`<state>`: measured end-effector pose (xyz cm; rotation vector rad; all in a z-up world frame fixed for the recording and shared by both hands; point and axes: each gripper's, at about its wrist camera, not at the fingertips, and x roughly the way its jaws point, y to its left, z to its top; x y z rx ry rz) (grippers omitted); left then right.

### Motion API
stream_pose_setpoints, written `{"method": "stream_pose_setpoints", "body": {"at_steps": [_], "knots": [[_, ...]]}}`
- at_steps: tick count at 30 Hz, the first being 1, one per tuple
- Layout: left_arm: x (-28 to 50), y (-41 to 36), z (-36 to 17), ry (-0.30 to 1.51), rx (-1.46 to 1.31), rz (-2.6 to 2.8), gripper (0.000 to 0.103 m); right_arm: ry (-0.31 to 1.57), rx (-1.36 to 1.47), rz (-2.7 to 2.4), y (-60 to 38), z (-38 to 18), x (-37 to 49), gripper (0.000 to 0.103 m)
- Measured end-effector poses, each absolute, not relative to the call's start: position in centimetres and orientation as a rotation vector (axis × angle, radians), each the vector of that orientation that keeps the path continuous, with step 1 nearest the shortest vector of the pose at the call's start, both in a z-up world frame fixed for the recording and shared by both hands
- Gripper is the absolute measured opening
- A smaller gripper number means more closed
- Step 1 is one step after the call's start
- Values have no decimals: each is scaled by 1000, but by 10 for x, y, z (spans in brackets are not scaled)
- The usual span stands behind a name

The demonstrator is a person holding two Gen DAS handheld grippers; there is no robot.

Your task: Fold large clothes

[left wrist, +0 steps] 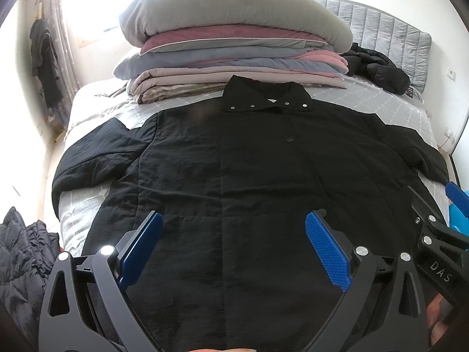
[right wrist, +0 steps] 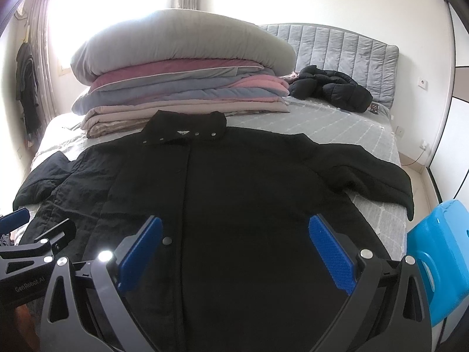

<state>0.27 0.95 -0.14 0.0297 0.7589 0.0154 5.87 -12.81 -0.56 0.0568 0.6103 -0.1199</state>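
Coat [left wrist: 234, 176] flat on bed [left wrist: 366, 99]; both tongs gape, empty.

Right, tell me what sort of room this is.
Most likely a home bedroom. A bed with a padded grey headboard fills the view, folded quilts are stacked on it under a grey pillow, and a black coat lies spread flat on the cover.

Both tongs gape wide — left tongs [left wrist: 234, 245], right tongs [right wrist: 236, 248] — side by side.
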Motion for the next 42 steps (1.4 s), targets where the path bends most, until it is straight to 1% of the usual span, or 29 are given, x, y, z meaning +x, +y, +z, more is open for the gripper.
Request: {"method": "stream_pose_setpoints", "body": {"at_steps": [42], "knots": [[4, 12, -4, 764, 34, 29, 94, 611, 52, -100, -125, -6, 60, 97]]}}
